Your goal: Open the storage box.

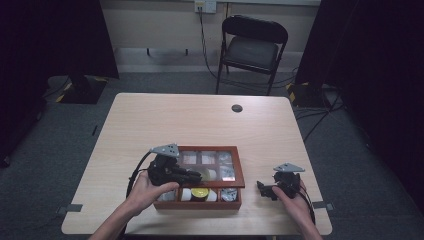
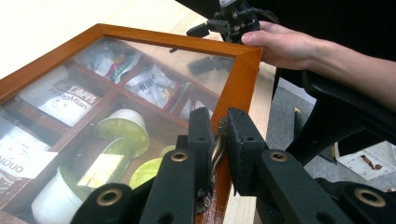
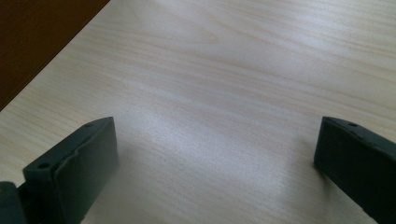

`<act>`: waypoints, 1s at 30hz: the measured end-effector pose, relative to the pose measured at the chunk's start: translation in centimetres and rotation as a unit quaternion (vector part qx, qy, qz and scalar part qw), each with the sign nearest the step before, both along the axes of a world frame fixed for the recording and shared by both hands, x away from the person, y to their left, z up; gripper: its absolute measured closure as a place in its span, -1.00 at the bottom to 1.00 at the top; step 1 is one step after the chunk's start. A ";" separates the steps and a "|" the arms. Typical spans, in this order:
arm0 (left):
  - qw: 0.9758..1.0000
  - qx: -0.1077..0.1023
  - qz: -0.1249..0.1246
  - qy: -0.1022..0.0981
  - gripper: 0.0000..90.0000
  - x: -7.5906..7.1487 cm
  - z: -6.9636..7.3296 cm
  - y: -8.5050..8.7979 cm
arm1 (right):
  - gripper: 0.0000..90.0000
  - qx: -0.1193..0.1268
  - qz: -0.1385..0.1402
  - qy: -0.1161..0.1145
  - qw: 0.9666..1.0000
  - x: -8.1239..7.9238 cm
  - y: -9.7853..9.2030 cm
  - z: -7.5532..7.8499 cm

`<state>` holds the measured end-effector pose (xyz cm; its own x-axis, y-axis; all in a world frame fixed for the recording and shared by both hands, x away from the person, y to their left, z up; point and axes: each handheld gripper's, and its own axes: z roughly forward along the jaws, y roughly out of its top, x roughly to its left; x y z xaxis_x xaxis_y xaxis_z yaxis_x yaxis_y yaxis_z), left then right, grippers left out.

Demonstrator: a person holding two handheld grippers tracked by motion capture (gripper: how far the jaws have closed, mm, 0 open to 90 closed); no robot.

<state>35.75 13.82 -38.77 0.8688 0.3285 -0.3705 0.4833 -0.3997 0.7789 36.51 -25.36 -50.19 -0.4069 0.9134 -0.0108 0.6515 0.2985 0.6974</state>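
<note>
From the high view, a wooden box (image 1: pixel 200 175) with a glass-paned lid sits on the near half of the pale counter (image 1: pixel 200 120), its long axis running left to right across the counter. The lid is raised a little on its near side, above the front row of compartments. The left gripper (image 1: pixel 192 176) lies over the box's left part, pointing right along that long axis, its hand (image 1: pixel 147 192) at the box's left end. The right gripper (image 1: pixel 264 189) rests on the counter just right of the box, pointing left toward it, apart from the wood.

In the left gripper view, the left gripper (image 2: pixel 218 140) is pinched on a small brass handle (image 2: pixel 217 144) fixed to the edge of the lid's wooden frame (image 2: pixel 236 88). Under the glass lie sachets (image 2: pixel 70 100) and round capsules (image 2: pixel 122 130) in separate compartments. The other hand (image 2: pixel 285 44) shows beyond the far corner.

In the right gripper view, the right gripper (image 3: pixel 215 154) stands spread wide over bare counter (image 3: pixel 224 70), nothing between its jaws; the box's dark side (image 3: pixel 37 37) shows at the upper left.
</note>
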 end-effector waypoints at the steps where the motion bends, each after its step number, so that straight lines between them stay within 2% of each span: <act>1: 1.000 0.001 -0.001 0.000 0.79 0.0 0.1 0.0 | -1.00 0.000 0.000 0.000 1.000 0.0 0.0 0.0; 8: 1.000 -0.002 -0.002 0.001 0.79 0.4 0.6 0.1 | -1.00 0.000 0.000 0.000 1.000 0.0 0.0 0.0; 10: 1.000 -0.008 0.002 0.005 0.79 0.5 0.6 0.2 | -1.00 0.000 0.000 0.000 1.000 0.0 0.0 0.0; 15: 1.000 -0.004 0.001 0.000 0.79 0.6 1.0 0.1 | -1.00 0.000 0.000 0.000 1.000 0.0 0.0 0.0; 17: 1.000 -0.010 0.003 0.001 0.79 0.9 1.3 0.2 | -1.00 0.000 0.000 0.000 1.000 0.0 0.0 0.0; 24: 1.000 -0.013 0.008 0.009 0.79 1.1 1.5 0.2 | -1.00 0.000 0.000 0.000 1.000 0.0 0.0 0.0; 30: 1.000 -0.006 0.006 -0.001 0.79 1.2 2.0 0.1 | -1.00 0.001 -0.001 0.000 1.000 0.0 0.0 0.0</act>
